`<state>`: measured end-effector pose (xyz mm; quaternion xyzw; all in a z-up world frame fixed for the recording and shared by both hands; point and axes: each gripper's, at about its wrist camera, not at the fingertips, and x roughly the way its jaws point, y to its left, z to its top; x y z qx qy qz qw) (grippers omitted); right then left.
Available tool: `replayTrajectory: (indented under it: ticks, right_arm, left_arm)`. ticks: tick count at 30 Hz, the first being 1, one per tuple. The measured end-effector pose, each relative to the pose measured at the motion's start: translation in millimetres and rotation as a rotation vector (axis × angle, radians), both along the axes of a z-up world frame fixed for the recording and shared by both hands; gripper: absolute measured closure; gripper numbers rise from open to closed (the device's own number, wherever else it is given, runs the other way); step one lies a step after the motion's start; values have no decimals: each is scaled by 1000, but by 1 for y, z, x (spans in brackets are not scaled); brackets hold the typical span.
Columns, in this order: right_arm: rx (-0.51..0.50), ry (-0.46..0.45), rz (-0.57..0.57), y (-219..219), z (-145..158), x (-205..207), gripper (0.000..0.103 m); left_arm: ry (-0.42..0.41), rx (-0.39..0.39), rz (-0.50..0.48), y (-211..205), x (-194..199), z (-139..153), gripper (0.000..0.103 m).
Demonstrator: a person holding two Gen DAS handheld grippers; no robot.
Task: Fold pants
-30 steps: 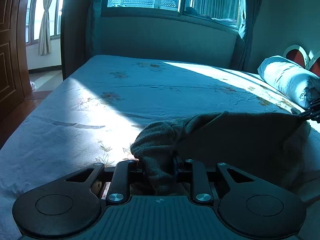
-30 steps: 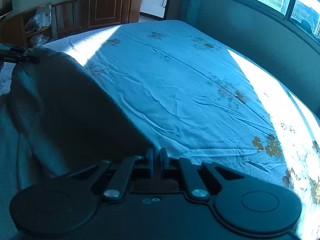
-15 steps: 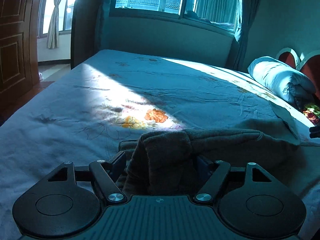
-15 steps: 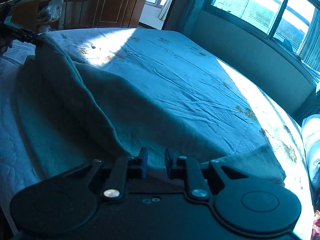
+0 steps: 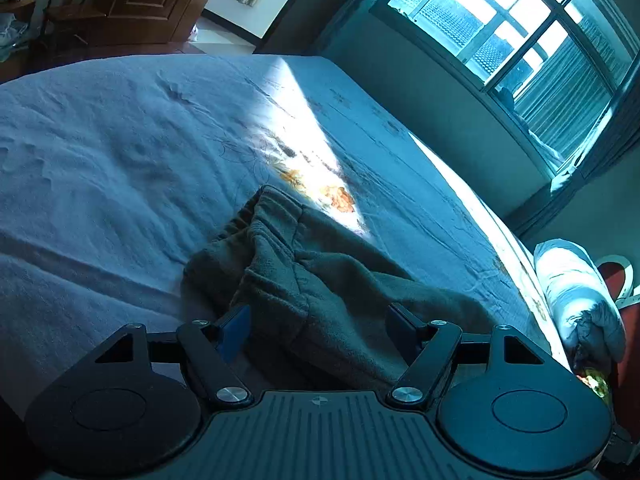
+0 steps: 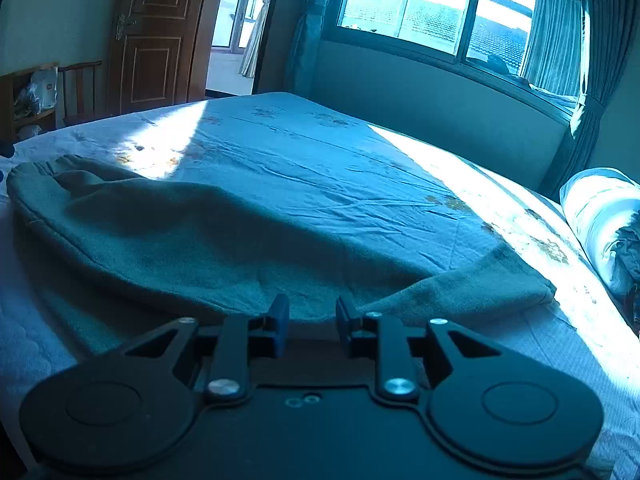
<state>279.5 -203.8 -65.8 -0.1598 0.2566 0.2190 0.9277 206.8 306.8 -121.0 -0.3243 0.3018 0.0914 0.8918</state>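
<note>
Dark green fleece pants (image 5: 320, 280) lie on the bed; in the left wrist view their gathered waistband sits just beyond my fingers. My left gripper (image 5: 318, 326) is wide open, with the cloth lying loose between the jaws. In the right wrist view the pants (image 6: 208, 240) stretch across the bed from the waistband at the left to the leg end at the right. My right gripper (image 6: 312, 322) is open at the near edge of the cloth and holds nothing.
The bed (image 6: 320, 160) has a pale blue flowered sheet with a strip of sunlight. A rolled quilt or pillow (image 6: 604, 220) lies at the right by the headboard. A window (image 6: 440, 8) is behind, a wooden door (image 6: 156, 36) at the left.
Both grippers opened and let go of the pants, which dropped flat on the bed. The left gripper tilted and pulled back; the right jaws spread wider.
</note>
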Motion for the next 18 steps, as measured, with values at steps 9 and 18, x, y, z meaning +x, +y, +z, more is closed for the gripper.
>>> replayTrajectory:
  ticks: [9,18]
  right_arm:
    - [106,65,-135,4,-12,7,72]
    - [495,416,-402,-24,-61,67,69]
  left_arm:
    - [29,13,40,-12,11,-15,30]
    - [58,-33,61,-7,23,-29,55]
